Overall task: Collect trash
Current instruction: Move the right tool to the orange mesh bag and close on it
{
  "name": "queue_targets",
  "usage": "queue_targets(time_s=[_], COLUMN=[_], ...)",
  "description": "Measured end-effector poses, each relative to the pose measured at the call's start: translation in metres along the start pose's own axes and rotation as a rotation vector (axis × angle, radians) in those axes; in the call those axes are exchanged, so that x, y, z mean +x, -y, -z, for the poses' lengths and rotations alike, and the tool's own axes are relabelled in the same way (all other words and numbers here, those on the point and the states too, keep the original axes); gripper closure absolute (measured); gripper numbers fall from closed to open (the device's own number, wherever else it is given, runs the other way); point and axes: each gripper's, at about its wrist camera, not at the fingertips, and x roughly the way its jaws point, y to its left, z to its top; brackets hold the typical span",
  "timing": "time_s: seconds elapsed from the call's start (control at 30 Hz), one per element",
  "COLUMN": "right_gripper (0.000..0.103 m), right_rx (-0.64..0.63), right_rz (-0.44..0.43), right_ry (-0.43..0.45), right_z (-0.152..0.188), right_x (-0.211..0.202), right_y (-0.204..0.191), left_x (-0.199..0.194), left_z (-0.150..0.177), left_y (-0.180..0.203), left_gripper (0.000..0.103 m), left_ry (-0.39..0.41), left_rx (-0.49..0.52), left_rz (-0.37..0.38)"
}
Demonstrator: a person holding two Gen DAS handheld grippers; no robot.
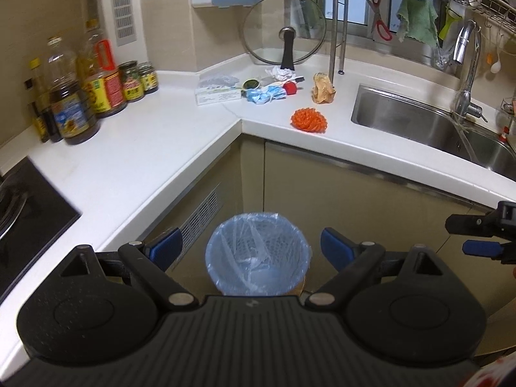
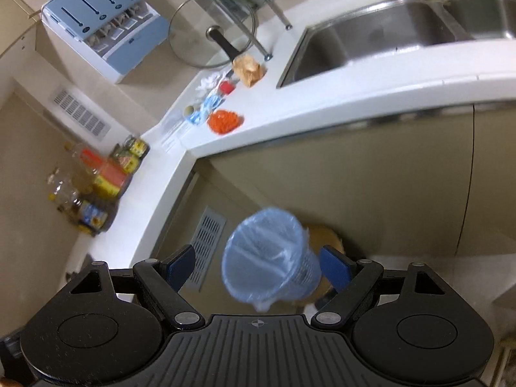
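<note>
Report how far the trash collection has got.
Done: nothing visible; the lined bin looks empty. In hand: nothing; left gripper and right gripper are open above it. Left: orange net, brown wrapper, blue masks, white tissue on the counter.

glass lid [image 1: 283, 29], steel sink [image 1: 419, 122], oil bottles [image 1: 69, 96], green cloth [image 1: 416, 19]

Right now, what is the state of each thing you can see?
left hand-held gripper: open, holds nothing
right hand-held gripper: open, holds nothing
trash bin: upright, lined with a bag
orange net: on the counter
brown paper bag: crumpled, on the counter
glass lid: standing upright
</note>
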Motion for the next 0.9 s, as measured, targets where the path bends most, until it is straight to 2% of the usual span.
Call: queue_targets(time_s=[0.33,0.57,0.67,0.9], right_gripper=[0.019,0.019,0.019,0.020], right_rx=[-0.097,-0.156,-0.231,-0.404], right_rz=[0.038,0.069,0.091,0.133], right_ry=[0.061,0.077,0.099,0.141], right_z=[-0.043,-0.072,-0.085,-0.112], right_x=[0.062,0.120,0.142,0.205], right_y=[-0.038,-0.064,-0.076,-0.101], left_x=[0.082,0.132,0.152,0.199], left_z=[-0.059,-0.098,-0.110,-0.136], left_y=[-0.022,-0.044,-0.051,-0.065], left_gripper=[0.012,0.012,0.012,0.012], left_ry=[-0.013,-0.013,-0.005,-0.011], left_rx=[0.037,0.082,0.119,0.115], left_rz=[0.078,0.081,0.072,0.096])
